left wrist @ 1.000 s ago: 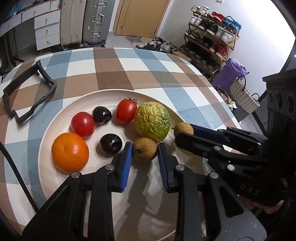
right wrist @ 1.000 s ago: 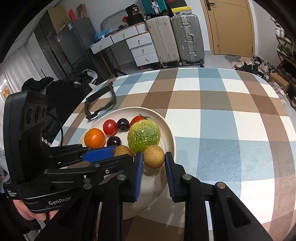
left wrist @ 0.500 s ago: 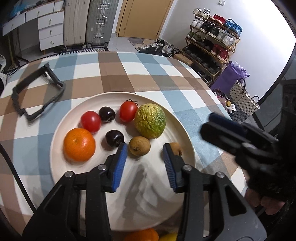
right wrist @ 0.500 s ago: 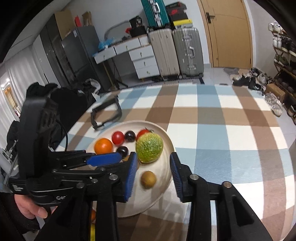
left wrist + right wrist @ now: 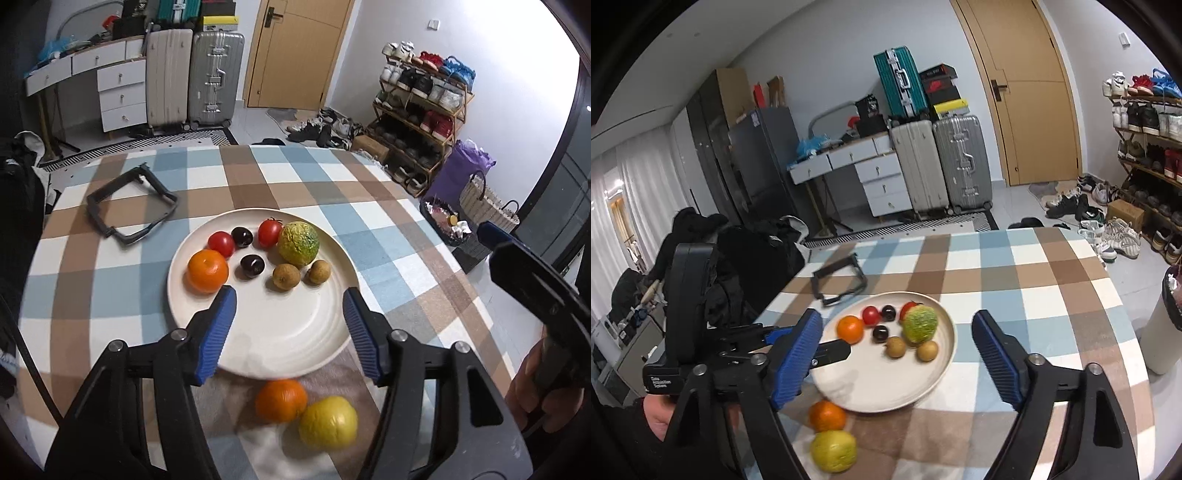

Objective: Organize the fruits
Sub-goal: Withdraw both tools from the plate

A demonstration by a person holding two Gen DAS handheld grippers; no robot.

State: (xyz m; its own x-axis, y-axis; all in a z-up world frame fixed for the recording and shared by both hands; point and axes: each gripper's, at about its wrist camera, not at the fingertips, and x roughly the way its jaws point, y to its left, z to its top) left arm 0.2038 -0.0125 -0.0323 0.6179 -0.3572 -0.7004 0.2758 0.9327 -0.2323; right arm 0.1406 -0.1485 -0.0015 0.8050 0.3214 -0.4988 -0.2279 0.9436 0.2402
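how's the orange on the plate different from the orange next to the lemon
The orange on the plate lies inside the white plate among the other fruit; the orange off the plate sits on the tablecloth, touching the lemon. The plated one is sharp, the other blurred. Both are round and orange.

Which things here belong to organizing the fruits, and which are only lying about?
Belonging: plate; fruits on it, like the green fruit; off-plate orange and lemon.
Lying about: black frame, suitcases, shoe rack.

Right gripper spread wide above plate; orange, lemon on tablecloth.
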